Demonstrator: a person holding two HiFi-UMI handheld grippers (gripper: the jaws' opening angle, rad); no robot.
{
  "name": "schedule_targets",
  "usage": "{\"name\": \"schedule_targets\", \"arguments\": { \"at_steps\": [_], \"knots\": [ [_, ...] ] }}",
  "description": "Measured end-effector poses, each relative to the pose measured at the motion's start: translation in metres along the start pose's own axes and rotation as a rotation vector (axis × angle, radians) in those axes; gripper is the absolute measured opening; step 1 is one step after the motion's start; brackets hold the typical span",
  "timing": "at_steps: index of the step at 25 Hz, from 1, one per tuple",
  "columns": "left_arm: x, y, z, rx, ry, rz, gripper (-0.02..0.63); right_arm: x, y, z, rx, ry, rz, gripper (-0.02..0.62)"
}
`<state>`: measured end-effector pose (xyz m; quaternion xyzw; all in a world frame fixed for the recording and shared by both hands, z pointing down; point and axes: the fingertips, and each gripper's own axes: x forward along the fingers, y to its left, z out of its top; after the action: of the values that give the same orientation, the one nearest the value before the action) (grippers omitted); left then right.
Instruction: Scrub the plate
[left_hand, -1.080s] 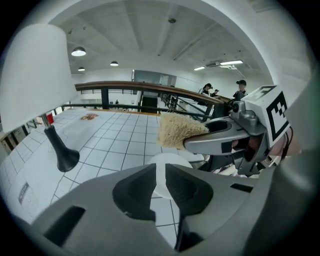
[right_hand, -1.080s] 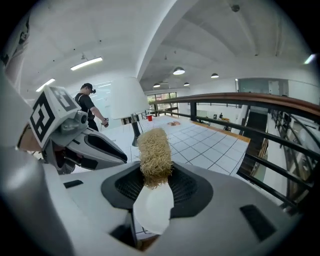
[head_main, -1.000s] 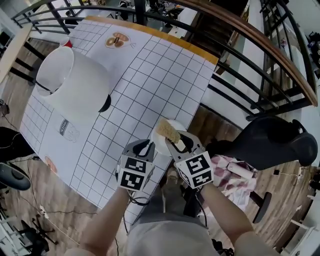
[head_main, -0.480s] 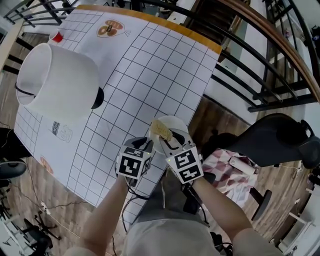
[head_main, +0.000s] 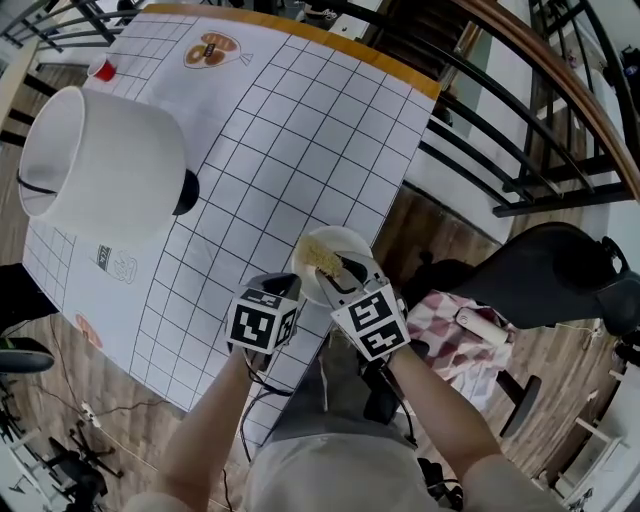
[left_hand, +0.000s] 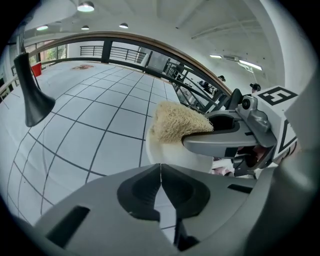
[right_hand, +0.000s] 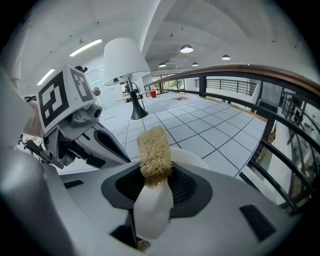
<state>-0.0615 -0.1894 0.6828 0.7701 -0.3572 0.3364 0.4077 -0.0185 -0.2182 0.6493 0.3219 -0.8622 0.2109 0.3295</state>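
A small white plate (head_main: 352, 244) sits tilted at the near edge of the gridded table (head_main: 300, 130). My left gripper (head_main: 293, 286) is shut on the plate's near rim (left_hand: 172, 156). My right gripper (head_main: 346, 272) is shut on a tan fibrous sponge (head_main: 318, 256) and presses it onto the plate's face. In the left gripper view the sponge (left_hand: 175, 120) sticks out of the right gripper (left_hand: 196, 136) over the plate. Looking along the right gripper's jaws, the sponge (right_hand: 154, 152) stands upright between them, the plate (right_hand: 189, 157) lies behind it, and the left gripper (right_hand: 116, 152) reaches in from the left.
A lamp with a big white shade (head_main: 100, 160) and a black base (head_main: 185, 192) stands on the table's left. A red cup (head_main: 100, 68) is at the far corner. A dark railing (head_main: 480, 120) runs along the right. A black chair (head_main: 540, 275) and a checked cloth (head_main: 450, 335) lie below right.
The sponge has shifted a little across the plate's face, toward its left side. Both grippers keep their hold, and the head view has drifted slightly.
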Motion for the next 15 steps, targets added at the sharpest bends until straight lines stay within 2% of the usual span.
{"name": "schedule_targets", "arguments": {
  "at_steps": [4, 12, 15],
  "knots": [
    [-0.001, 0.002, 0.001, -0.009, -0.003, 0.008, 0.015, -0.008, -0.018, -0.004, 0.007, 0.006, -0.056, 0.135],
    [-0.003, 0.004, 0.004, -0.008, -0.016, 0.021, 0.015, -0.041, -0.080, -0.020, 0.057, 0.001, -0.248, 0.135],
    [-0.002, 0.005, 0.004, -0.035, -0.028, 0.015, 0.014, -0.052, -0.075, -0.006, 0.052, -0.065, -0.218, 0.135]
  ]
}}
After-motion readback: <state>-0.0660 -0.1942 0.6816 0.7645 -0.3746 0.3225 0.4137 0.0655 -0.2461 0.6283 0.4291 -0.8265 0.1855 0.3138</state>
